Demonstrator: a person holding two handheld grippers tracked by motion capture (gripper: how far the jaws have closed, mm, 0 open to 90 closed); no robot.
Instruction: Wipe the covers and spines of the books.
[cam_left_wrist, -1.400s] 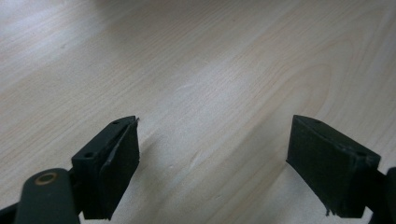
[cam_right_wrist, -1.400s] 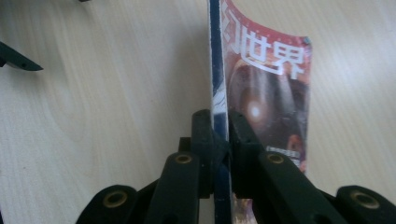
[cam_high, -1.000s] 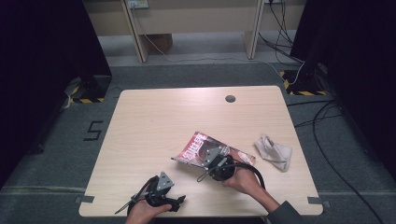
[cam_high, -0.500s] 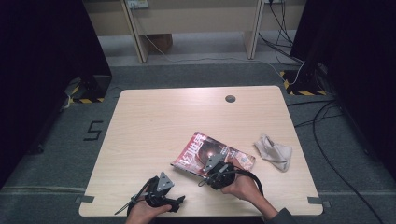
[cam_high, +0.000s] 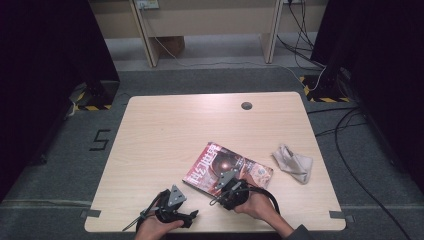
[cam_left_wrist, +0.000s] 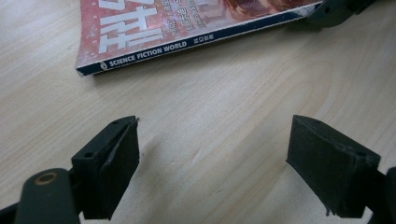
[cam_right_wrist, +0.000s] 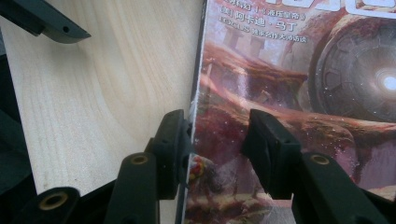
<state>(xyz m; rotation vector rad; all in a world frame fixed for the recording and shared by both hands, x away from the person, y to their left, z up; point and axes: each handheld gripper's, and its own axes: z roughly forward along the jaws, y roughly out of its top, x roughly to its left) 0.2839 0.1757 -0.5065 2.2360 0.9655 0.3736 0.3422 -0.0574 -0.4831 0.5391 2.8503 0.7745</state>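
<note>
Two hand-held grippers work the near edge of the counter (cam_high: 165, 125), where a magazine (cam_high: 227, 167) lies flat, cover up, near its front right. The right hand-held gripper (cam_right_wrist: 217, 140) straddles the magazine's near edge; its jaws have just been opening and now stand apart around that edge without pinching it, apparently letting go after setting it down. The left hand-held gripper (cam_left_wrist: 212, 161), jaws wide and empty, waits just short of the spine. A crumpled cloth (cam_high: 294, 163) sits apart, to the right.
</note>
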